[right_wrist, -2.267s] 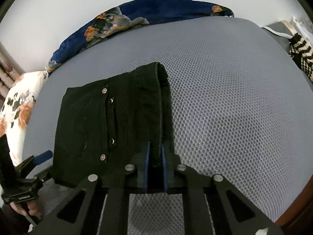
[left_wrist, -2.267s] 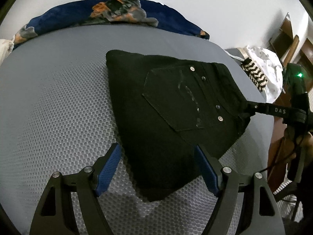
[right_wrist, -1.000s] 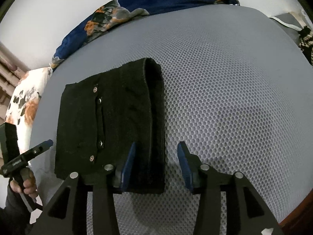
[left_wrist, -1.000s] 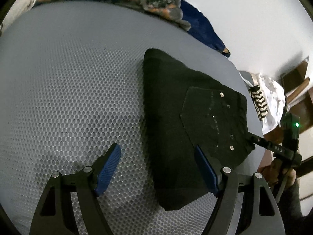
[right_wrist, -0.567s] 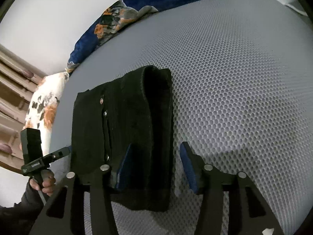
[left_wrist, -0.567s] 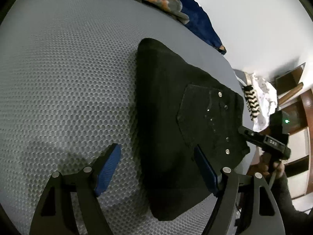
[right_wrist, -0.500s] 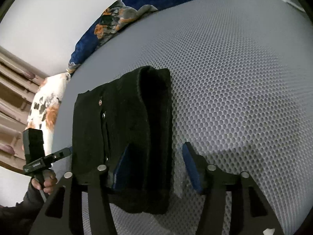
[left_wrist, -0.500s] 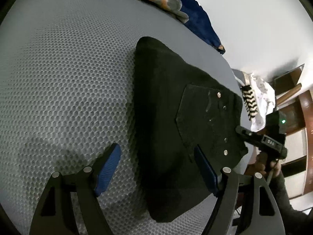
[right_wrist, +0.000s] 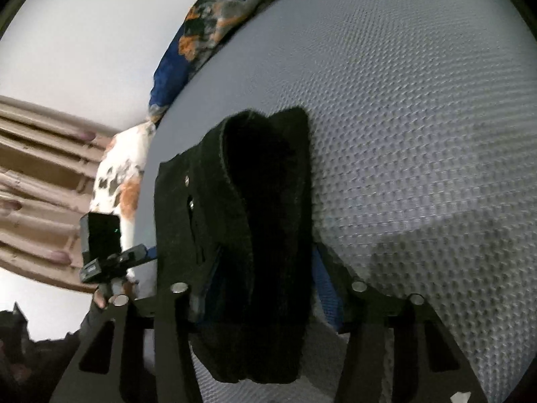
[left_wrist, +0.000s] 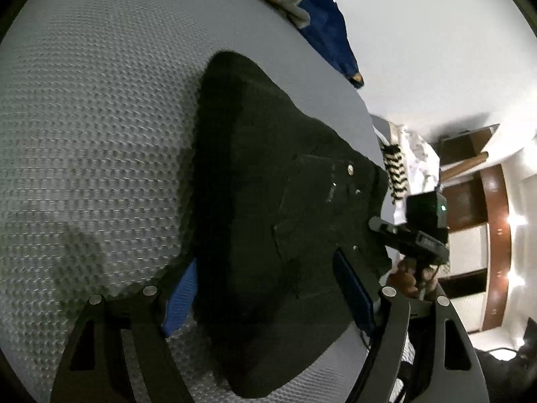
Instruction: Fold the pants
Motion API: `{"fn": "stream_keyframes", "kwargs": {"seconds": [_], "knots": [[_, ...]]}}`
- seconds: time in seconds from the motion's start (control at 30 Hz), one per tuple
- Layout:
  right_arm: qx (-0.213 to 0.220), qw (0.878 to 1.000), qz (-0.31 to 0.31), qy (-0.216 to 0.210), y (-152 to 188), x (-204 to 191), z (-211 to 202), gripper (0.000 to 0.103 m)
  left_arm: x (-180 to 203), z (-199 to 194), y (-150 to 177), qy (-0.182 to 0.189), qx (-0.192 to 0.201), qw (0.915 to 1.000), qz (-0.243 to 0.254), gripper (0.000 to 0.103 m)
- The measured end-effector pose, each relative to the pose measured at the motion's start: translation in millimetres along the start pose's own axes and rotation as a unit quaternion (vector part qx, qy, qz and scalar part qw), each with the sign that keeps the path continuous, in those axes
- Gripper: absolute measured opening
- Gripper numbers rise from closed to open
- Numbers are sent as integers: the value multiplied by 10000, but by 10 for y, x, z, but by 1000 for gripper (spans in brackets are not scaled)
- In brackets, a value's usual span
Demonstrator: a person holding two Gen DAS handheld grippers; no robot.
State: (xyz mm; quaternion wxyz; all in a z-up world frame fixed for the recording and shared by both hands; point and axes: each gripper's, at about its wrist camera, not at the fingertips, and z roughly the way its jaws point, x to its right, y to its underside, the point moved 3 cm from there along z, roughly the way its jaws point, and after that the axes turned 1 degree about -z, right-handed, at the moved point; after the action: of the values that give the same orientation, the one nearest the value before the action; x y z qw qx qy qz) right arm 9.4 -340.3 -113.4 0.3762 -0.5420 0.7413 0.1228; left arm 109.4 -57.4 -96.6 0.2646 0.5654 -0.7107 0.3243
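The black pants [left_wrist: 275,208] lie folded into a thick bundle on the grey mesh mattress [left_wrist: 94,127], back pocket with metal rivets facing up. My left gripper [left_wrist: 268,299] is open, its blue-padded fingers [left_wrist: 179,297] straddling one end of the bundle. My right gripper [right_wrist: 265,288] is open and straddles the opposite end of the pants [right_wrist: 255,201], where the stacked fold layers show. Each gripper appears in the other's view: the right one [left_wrist: 412,235] and the left one [right_wrist: 110,258].
A navy floral blanket [left_wrist: 312,10] lies along the mattress's far edge by the white wall. A floral pillow [right_wrist: 117,174] and beige curtain [right_wrist: 37,174] are beside the bed. A black-and-white striped cloth [left_wrist: 396,174] and wooden furniture [left_wrist: 493,235] stand past the other side.
My right gripper let go of the pants' edge and opened. Both grippers then moved in closer, so that their open fingers now straddle opposite ends of the bundle.
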Motion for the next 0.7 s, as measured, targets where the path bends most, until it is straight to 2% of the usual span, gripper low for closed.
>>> {"fn": "stream_keyframes", "kwargs": {"seconds": [0.27,0.43,0.53,0.57,0.7], "knots": [[-41,9987,96,-504,-78,1,139,46,101,132,-81,147,32,9998,138,77],[78,9986,119,-511,-110,-36,172,46,160,187,-155,95,189,9997,144,77],[230,9989,93,-410,-77,-76,164,35,139,182,-151,10,267,9996,114,77],[303,9989,35,-350,-68,-110,157,31,150,190,-151,-44,300,9995,82,76],[568,9983,-130,-43,-13,-297,94,26,242,246,-140,-786,427,9958,213,49]]}}
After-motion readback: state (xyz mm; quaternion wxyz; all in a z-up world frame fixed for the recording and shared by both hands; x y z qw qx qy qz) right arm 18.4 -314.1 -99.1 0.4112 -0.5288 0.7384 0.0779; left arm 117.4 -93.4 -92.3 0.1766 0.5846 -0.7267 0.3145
